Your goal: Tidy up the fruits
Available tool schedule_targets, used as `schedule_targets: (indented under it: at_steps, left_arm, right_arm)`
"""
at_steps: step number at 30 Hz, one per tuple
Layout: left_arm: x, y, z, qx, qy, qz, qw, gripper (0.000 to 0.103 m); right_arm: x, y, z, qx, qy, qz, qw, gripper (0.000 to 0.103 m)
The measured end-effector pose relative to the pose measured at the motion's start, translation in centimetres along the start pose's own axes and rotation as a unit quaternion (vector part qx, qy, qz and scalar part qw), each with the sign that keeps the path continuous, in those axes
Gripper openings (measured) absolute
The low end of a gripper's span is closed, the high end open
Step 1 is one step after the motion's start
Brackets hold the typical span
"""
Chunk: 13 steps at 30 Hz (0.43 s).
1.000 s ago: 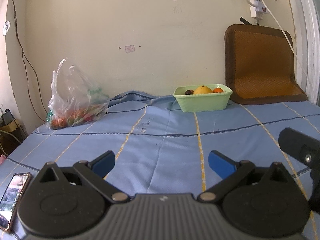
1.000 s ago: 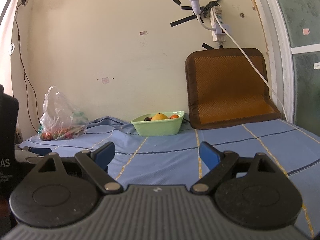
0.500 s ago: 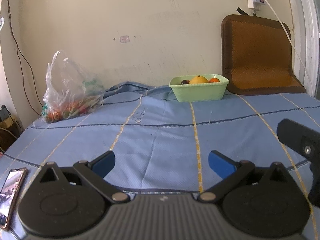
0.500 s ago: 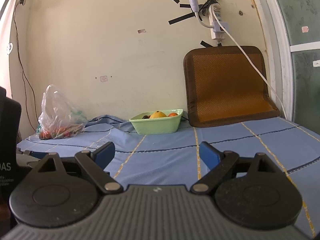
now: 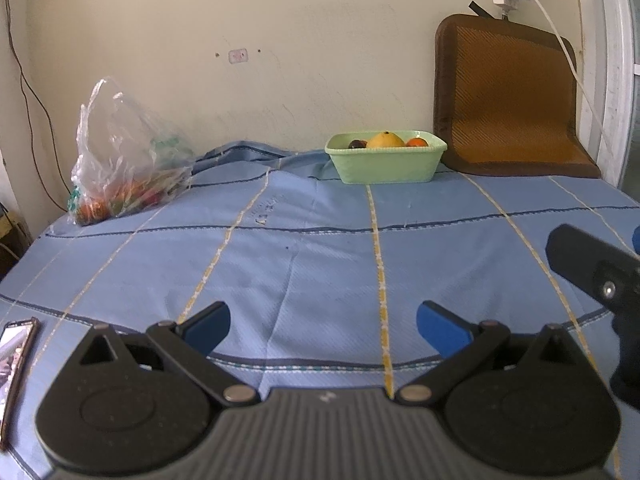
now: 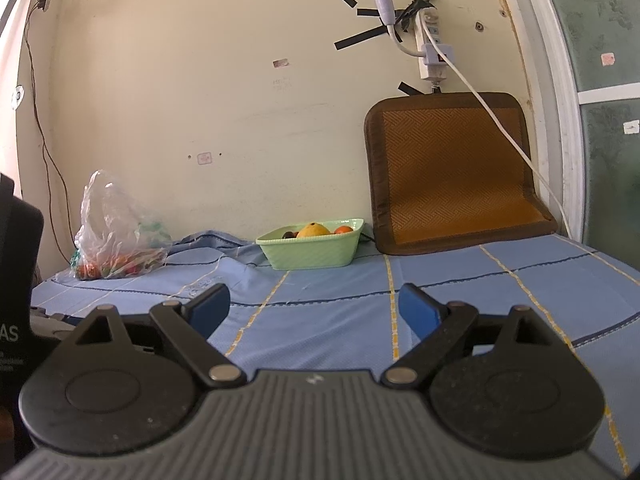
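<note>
Left wrist view: left gripper [image 5: 322,322], jaws spread wide, nothing between them, over the blue bedsheet [image 5: 320,248]. Since a second ago this view has dipped and drawn nearer the far wall; basket and bag sit larger, the phone [image 5: 16,364] has slid toward the 8 o'clock edge. Judged: an approach across the bed, aim not settled. Green basket [image 5: 386,160] at 12 o'clock against the wall, holding a yellow fruit [image 5: 385,140], an orange one [image 5: 417,142] and a dark one [image 5: 357,144]. Clear plastic bag [image 5: 120,156] at 10 o'clock, red and green produce inside, well apart from the basket. Brown mat [image 5: 504,100] at 1 o'clock, leaning on the wall. Right gripper [image 6: 314,312], jaws likewise released and empty, view barely changed. Scene fits either fruit yet to leave the bag or a sorted basket. Writing: "AS" on a black object [image 6: 16,300] at 9 o'clock in the right view; the wall sticker is illegible.
</note>
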State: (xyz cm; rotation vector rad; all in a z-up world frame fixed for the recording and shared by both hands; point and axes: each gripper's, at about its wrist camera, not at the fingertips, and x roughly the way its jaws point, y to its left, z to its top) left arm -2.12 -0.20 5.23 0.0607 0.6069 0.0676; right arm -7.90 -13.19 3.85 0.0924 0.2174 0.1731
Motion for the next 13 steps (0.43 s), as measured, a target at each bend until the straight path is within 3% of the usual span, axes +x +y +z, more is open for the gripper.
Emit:
schedule_targets:
  at_steps: [13]
  left_arm:
    - [0.39, -0.18, -0.07, -0.004, 0.010, -0.029, 0.9995, 0.103]
  right_arm:
    - [0.22, 0.00, -0.05, 0.000, 0.004, 0.000, 1.000, 0.093]
